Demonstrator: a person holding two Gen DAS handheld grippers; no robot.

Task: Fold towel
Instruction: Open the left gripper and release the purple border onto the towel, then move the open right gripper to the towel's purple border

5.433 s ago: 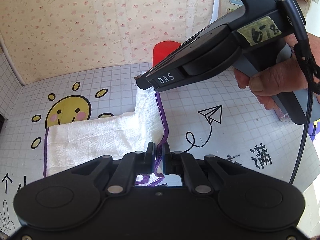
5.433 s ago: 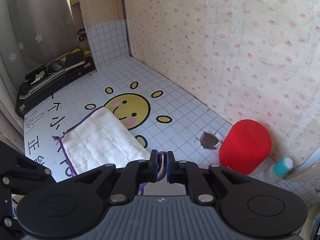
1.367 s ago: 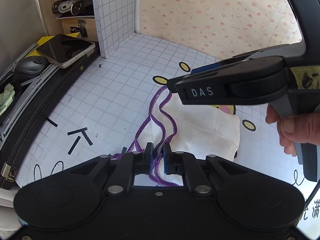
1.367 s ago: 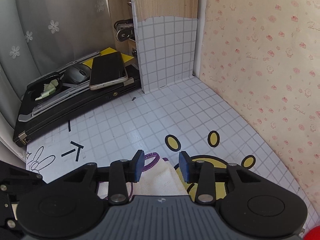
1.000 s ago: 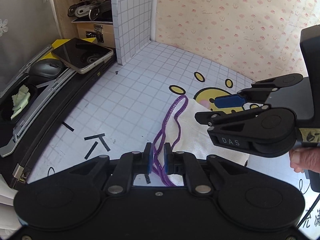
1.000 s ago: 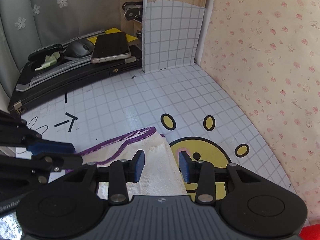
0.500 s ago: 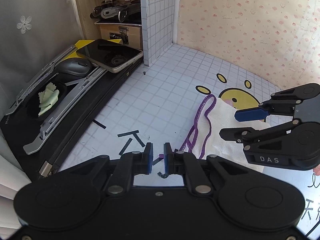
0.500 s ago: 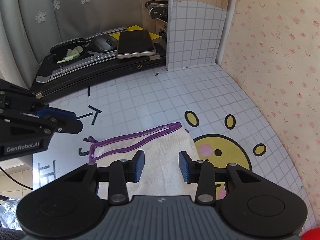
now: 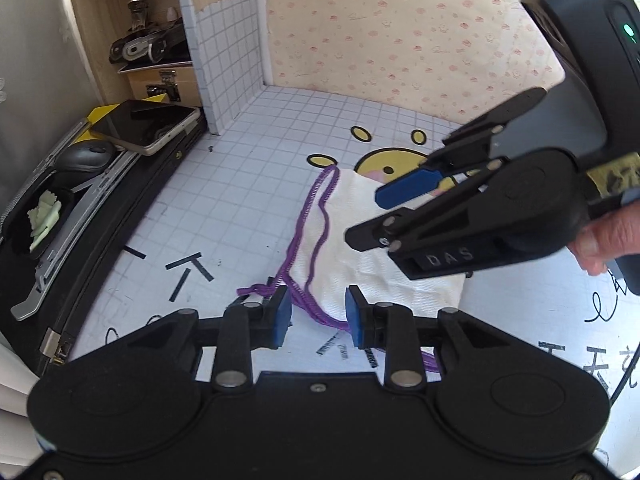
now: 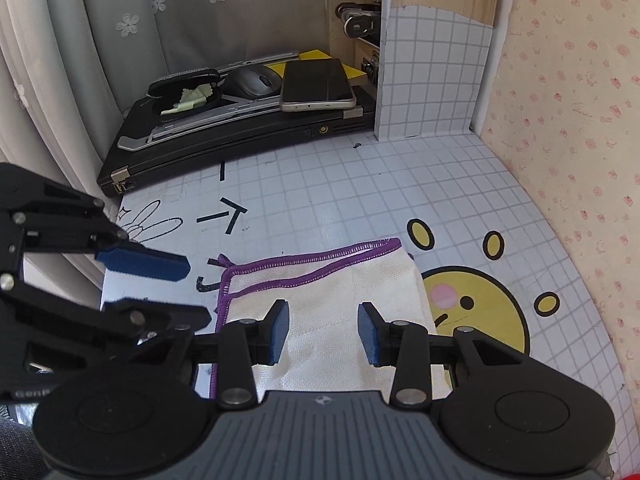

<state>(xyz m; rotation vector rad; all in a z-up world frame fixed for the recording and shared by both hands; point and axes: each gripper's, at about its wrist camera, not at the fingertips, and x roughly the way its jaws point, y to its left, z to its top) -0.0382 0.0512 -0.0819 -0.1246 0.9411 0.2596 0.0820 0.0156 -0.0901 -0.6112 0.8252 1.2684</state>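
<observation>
The white towel [image 9: 352, 240] with purple stitched edges lies folded in two layers on the grid-printed mat, partly over the yellow sun drawing [image 10: 480, 304]. It also shows in the right wrist view [image 10: 332, 280], its purple edges nearly lined up. My left gripper [image 9: 318, 312] is open and empty, just above the towel's near corner. My right gripper [image 10: 323, 330] is open and empty, hovering over the towel's middle; it also shows from the left wrist [image 9: 384, 216].
A black laptop case [image 10: 240, 128] with a phone [image 10: 316, 84], a mouse [image 10: 256, 80] and a small pouch lies along the mat's left edge. A wooden shelf unit [image 9: 132, 40] stands behind it. Patterned wall panels [image 10: 560, 80] close the back.
My left gripper has opened and let go of the towel's purple edge, which now lies flat on the lower layer. The right gripper stayed open and drew back over the towel.
</observation>
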